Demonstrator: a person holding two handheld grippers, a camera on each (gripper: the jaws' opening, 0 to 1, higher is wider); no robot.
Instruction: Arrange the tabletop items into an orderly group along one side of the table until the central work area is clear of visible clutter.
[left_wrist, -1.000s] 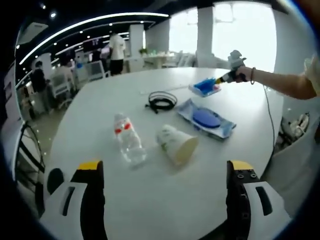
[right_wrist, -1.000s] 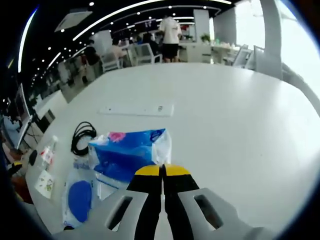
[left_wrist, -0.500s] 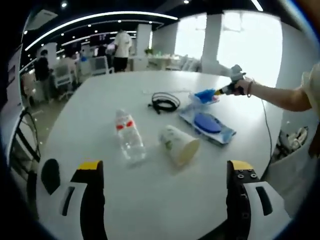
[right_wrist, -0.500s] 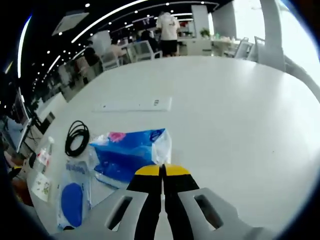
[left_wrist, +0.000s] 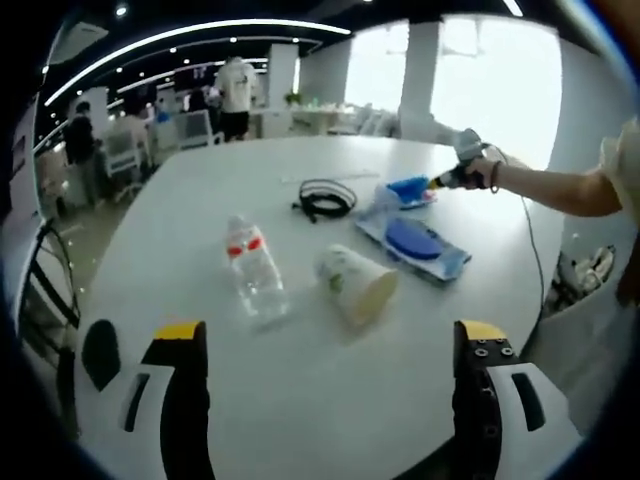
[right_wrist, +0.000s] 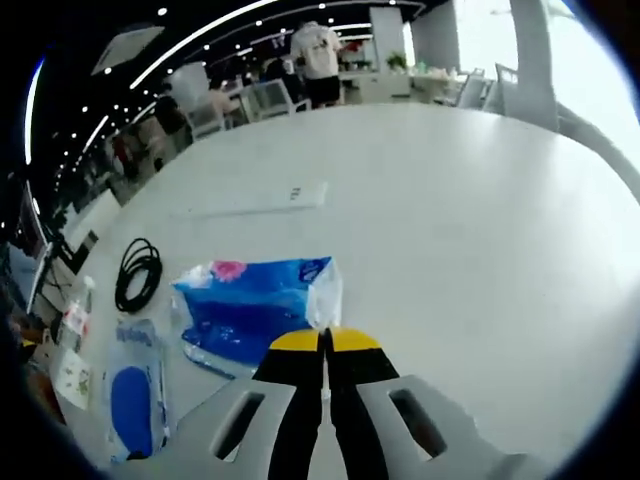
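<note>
My left gripper (left_wrist: 331, 332) is open over the near edge of the white table (left_wrist: 200, 210). Beyond it lie a clear water bottle (left_wrist: 252, 280) with a red label and a paper cup (left_wrist: 355, 288) on its side. Farther off are a black cable coil (left_wrist: 325, 199) and a flat blue wipes packet (left_wrist: 415, 240). My right gripper (right_wrist: 324, 340) is shut on the clear edge of a blue tissue pack (right_wrist: 255, 310). From the left gripper view that pack (left_wrist: 408, 190) hangs at the right gripper (left_wrist: 445, 181), past the wipes packet (right_wrist: 132, 400).
A white power strip (right_wrist: 255, 200) lies beyond the tissue pack. The cable coil (right_wrist: 138, 272), bottle (right_wrist: 75, 312) and cup (right_wrist: 62, 372) sit at the left of the right gripper view. A person's forearm (left_wrist: 560, 190) reaches in. Chairs and people stand past the table's far edge.
My right gripper has kept its hold and drawn the tissue pack a little away from the wipes packet and cable. The left gripper stays open; its view has shifted slightly.
</note>
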